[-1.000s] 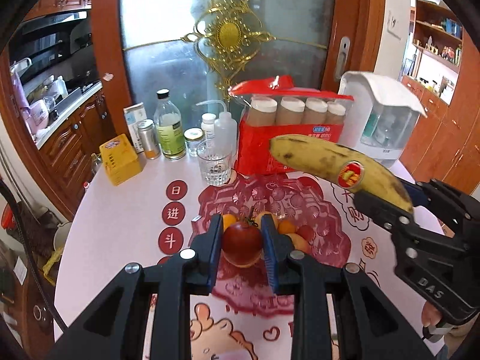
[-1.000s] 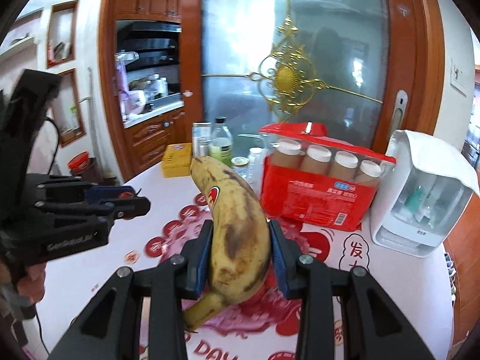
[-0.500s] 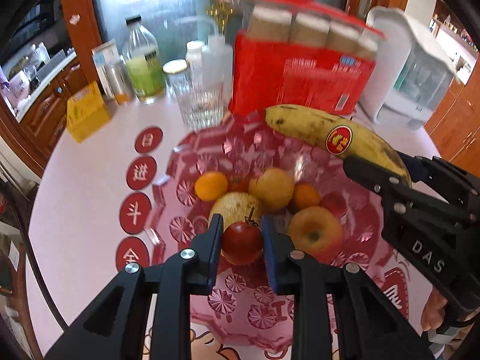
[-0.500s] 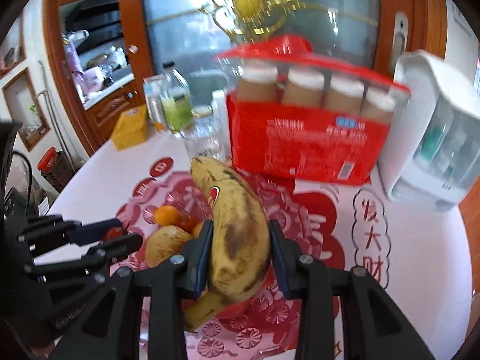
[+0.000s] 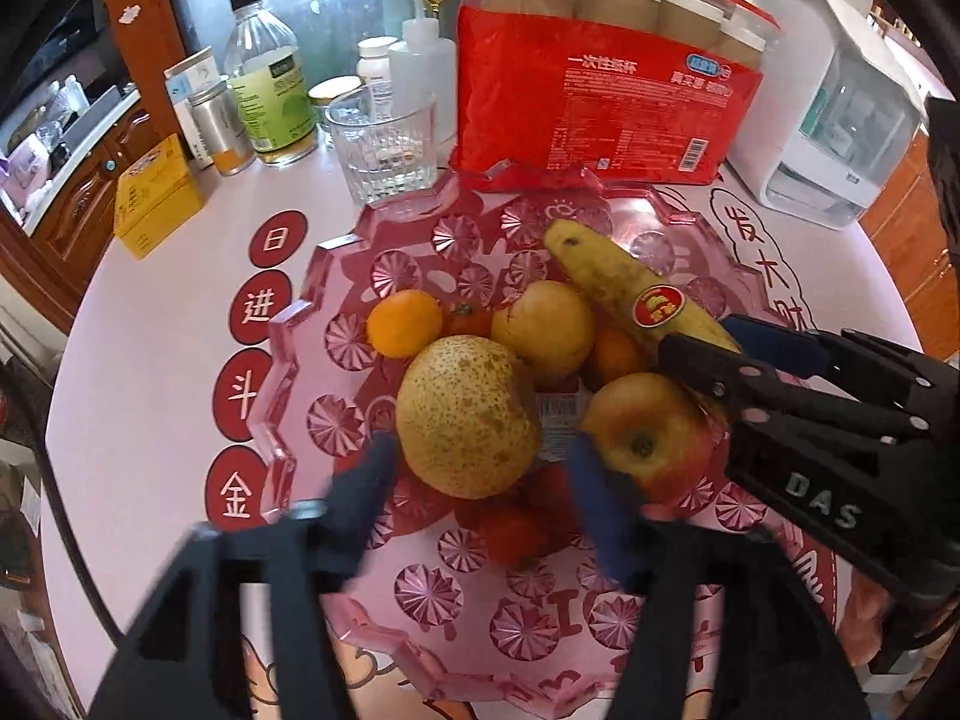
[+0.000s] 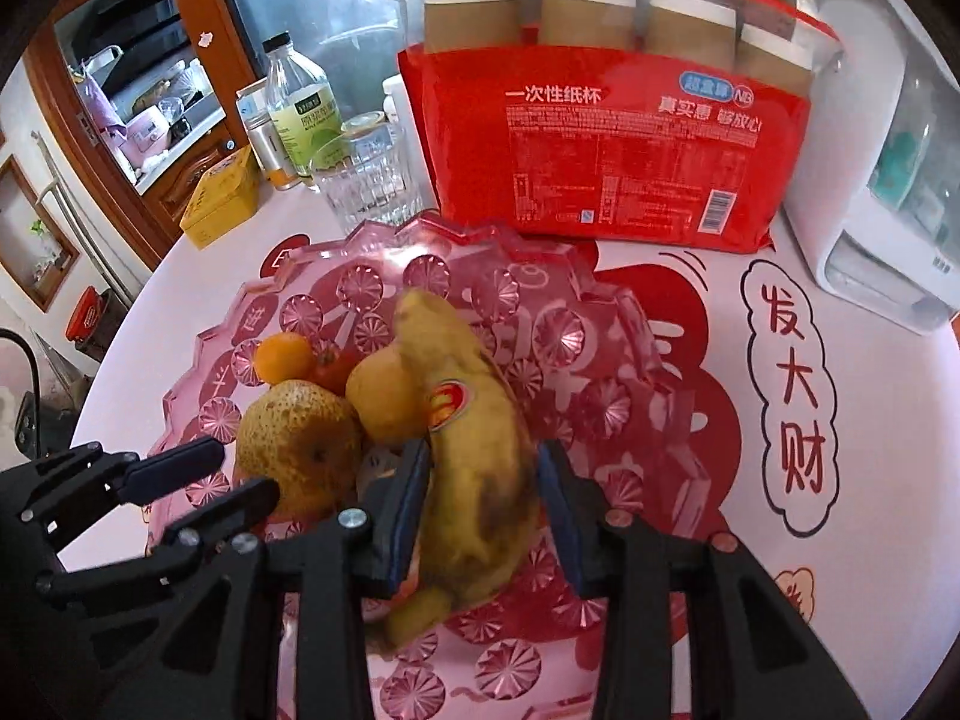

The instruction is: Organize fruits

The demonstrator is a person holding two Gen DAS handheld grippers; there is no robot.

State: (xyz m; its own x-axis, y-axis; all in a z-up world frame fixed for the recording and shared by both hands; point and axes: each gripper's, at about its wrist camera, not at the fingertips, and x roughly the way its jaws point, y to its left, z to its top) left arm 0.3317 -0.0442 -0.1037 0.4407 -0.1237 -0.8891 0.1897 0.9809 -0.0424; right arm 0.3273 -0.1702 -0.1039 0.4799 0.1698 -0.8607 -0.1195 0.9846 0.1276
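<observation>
The left gripper (image 5: 480, 480) hangs over the pink glass fruit bowl (image 5: 288, 324) with its fingers spread wide and holding nothing — a red tomato (image 5: 510, 531) lies in the bowl just below them, beside the speckled pear (image 5: 465, 417) and the apple (image 5: 651, 435). The right gripper (image 6: 483, 504) has its fingers parted on either side of the banana (image 6: 474, 450), whose far end rests on a yellow fruit (image 6: 384, 396) in the bowl — whether the pads touch the peel cannot be told. The bowl sits on the counter (image 6: 888, 420) before a red pack of paper cups (image 6: 606, 144).
</observation>
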